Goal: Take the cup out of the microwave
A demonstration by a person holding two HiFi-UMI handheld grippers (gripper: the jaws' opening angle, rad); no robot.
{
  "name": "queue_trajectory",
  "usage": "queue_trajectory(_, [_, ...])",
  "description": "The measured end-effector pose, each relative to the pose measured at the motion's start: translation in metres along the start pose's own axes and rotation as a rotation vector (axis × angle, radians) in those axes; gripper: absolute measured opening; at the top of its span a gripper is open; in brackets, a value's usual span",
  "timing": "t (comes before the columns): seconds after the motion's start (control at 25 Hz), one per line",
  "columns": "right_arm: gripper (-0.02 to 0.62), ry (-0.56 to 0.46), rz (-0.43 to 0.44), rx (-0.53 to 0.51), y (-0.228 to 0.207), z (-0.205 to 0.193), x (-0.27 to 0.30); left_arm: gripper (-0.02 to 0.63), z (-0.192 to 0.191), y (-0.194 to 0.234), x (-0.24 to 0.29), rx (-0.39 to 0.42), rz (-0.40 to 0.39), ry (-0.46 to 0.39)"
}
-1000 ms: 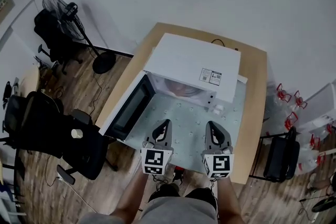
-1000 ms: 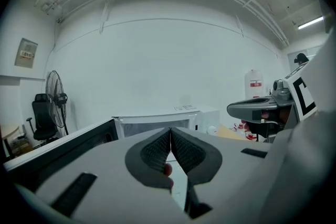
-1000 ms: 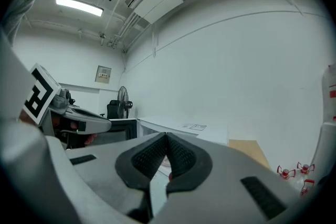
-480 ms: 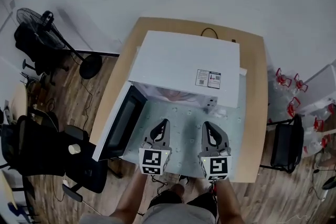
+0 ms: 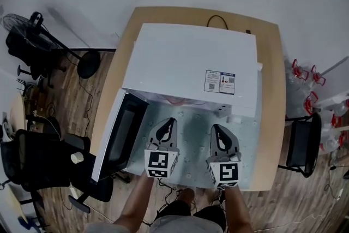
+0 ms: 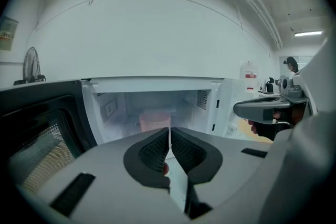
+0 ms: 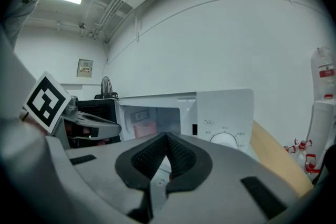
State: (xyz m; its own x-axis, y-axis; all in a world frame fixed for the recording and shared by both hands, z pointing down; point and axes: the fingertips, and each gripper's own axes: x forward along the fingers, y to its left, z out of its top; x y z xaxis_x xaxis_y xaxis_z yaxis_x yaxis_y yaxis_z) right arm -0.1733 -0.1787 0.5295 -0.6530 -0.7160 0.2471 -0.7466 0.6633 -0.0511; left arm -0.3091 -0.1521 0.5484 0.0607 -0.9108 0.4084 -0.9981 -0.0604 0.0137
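Wooden surface (image 5: pixel 271 117) against a white wall carries a white microwave (image 5: pixel 188 57), its door (image 5: pixel 124 131) swung open to the left. A pink cup (image 6: pixel 154 120) stands inside the microwave. The left claw (image 6: pixel 169 134) and right claw (image 7: pixel 167 139) hover before the opening, both closed tight, empty, apart from the cup.

One microwave (image 5: pixel 185 57), one cup (image 6: pixel 154 119), one table (image 5: pixel 270 90), two grippers (image 5: pixel 170 121) (image 5: pixel 217 128).

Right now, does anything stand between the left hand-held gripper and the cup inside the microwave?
Nothing visible does. The microwave door is open to the left, and the cup stands inside, straight ahead of the left hand-held gripper, whose jaws are shut.
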Motion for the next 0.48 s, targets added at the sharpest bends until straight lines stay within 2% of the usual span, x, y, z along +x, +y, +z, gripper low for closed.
queue_trajectory(0.12, [0.018,0.010,-0.007,0.013,-0.002,-0.006,0.004,0.029,-0.003,0.007,0.012,-0.010,0.013,0.014])
queue_trajectory(0.16, [0.018,0.011,-0.006,0.013,-0.002,-0.007,0.005,0.072,-0.004,0.008,0.016,-0.014,0.009,0.019])
queue_trajectory(0.2, [0.018,0.011,-0.005,0.014,-0.002,-0.008,0.006,0.141,-0.005,0.007,0.020,-0.017,0.000,0.024])
queue_trajectory(0.48, [0.018,0.025,0.015,0.032,0.001,-0.012,0.008,0.301,-0.009,0.016,0.049,-0.049,0.008,0.031])
